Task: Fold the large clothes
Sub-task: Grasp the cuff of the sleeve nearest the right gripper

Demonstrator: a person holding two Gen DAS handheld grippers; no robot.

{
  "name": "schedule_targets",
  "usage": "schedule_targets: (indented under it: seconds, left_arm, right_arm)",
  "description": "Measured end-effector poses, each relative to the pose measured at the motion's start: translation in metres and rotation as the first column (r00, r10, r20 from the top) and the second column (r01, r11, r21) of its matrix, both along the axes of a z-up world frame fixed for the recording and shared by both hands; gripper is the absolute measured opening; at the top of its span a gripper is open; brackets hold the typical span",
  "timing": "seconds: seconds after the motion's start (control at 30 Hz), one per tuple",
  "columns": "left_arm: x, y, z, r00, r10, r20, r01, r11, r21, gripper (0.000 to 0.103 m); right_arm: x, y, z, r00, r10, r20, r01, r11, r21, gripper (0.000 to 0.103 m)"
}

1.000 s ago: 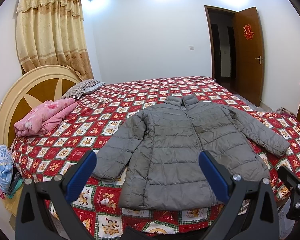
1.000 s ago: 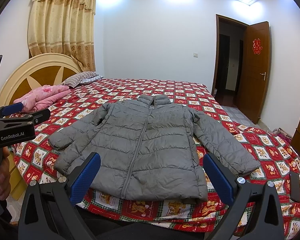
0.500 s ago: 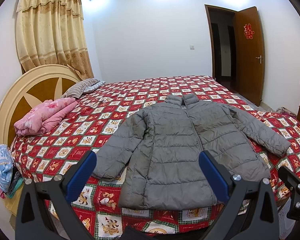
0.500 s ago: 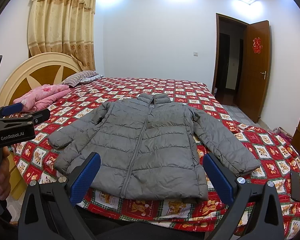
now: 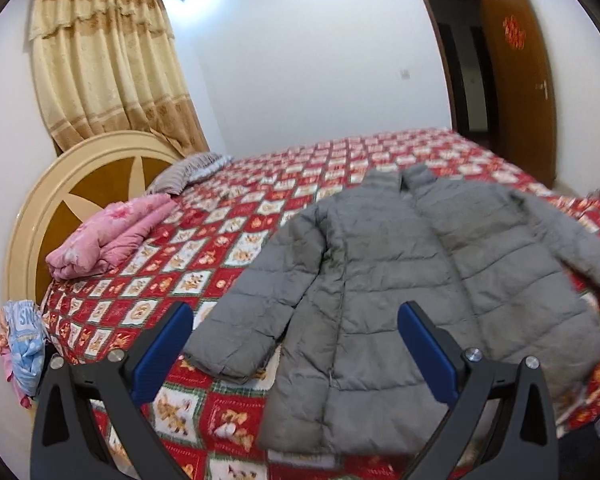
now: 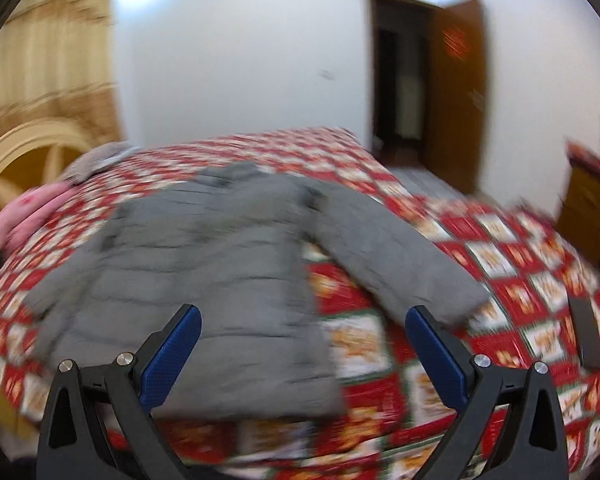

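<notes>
A grey puffer jacket (image 5: 400, 264) lies flat, front up and sleeves spread, on the bed with the red patterned cover (image 5: 260, 184). My left gripper (image 5: 296, 344) is open and empty, above the jacket's hem and its left sleeve cuff (image 5: 228, 352). The right wrist view is blurred: the jacket (image 6: 204, 264) fills its left half and the right sleeve (image 6: 400, 264) runs down to the right. My right gripper (image 6: 304, 344) is open and empty, above the hem's right corner, its right finger (image 6: 436, 356) just below the sleeve's cuff.
A folded pink quilt (image 5: 112, 236) and a striped pillow (image 5: 188, 172) lie near the round headboard (image 5: 64, 196). Clothes (image 5: 24, 340) hang at the bed's left corner. A dark flat object (image 6: 588, 332) lies on the cover at right. A brown door (image 5: 520, 80) stands open.
Both grippers have moved closer to the bed. The left view has shifted toward the left sleeve. The right gripper has swung right toward the right sleeve, blurring its view. The jacket has not moved.
</notes>
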State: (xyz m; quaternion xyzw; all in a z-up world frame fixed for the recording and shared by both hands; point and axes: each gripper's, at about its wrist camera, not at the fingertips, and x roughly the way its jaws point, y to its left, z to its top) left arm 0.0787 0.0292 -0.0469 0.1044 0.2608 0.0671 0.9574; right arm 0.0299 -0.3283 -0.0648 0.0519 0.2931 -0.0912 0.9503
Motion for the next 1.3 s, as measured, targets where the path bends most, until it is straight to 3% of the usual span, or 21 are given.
schedule_targets:
  seconds: [0.23, 0.33, 0.57, 0.67, 0.77, 0.8, 0.83, 0.93, 1.13, 1.3]
  left_arm:
    - [0.063, -0.005, -0.019, 0.998, 0.043, -0.045, -0.042, 0.999, 0.020, 0.103]
    - [0.082, -0.007, -0.027, 0.996, 0.057, -0.064, -0.055, 0.998, 0.026, 0.103]
    - [0.126, -0.006, -0.061, 0.981, 0.098, -0.166, -0.095, 0.995, 0.024, 0.103]
    - [0.136, -0.011, -0.071, 0.976, 0.100, -0.193, -0.092, 0.995, 0.049, 0.103]
    - [0.146, -0.012, -0.075, 0.973, 0.104, -0.204, -0.091, 0.993, 0.074, 0.103]
    - [0.149, -0.011, -0.074, 0.973, 0.106, -0.205, -0.092, 0.993, 0.079, 0.103]
    - [0.153, -0.009, -0.073, 0.973, 0.109, -0.204, -0.094, 0.992, 0.083, 0.103]
    - [0.167, 0.002, -0.069, 0.973, 0.125, -0.195, -0.109, 0.990, 0.090, 0.103]
    - [0.195, 0.025, -0.054, 0.970, 0.170, -0.177, -0.155, 0.984, 0.092, 0.103]
    - [0.217, 0.052, -0.048, 0.960, 0.227, -0.164, -0.212, 0.972, 0.104, 0.103]
  right_arm:
    - [0.024, -0.095, -0.031, 0.972, -0.214, -0.098, 0.224, 0.970, 0.100, 0.102]
    - [0.034, -0.130, -0.042, 0.949, -0.283, -0.140, 0.304, 0.938, 0.166, 0.102]
    - [0.062, -0.165, -0.064, 0.932, -0.301, -0.200, 0.346, 0.905, 0.249, 0.098]
    - [0.076, -0.161, -0.072, 0.939, -0.264, -0.223, 0.315, 0.917, 0.243, 0.080]
    - [0.086, -0.160, -0.080, 0.936, -0.262, -0.234, 0.312, 0.927, 0.210, 0.055]
    - [0.087, -0.162, -0.079, 0.941, -0.258, -0.221, 0.302, 0.932, 0.200, 0.041]
    - [0.086, -0.167, -0.078, 0.943, -0.253, -0.215, 0.298, 0.932, 0.208, 0.030]
    - [0.087, -0.186, -0.069, 0.940, -0.278, -0.198, 0.319, 0.922, 0.219, 0.019]
    - [0.104, -0.215, -0.024, 0.926, -0.358, -0.119, 0.372, 0.918, 0.138, 0.018]
    - [0.137, -0.201, 0.037, 0.942, -0.337, 0.001, 0.337, 0.941, 0.031, 0.017]
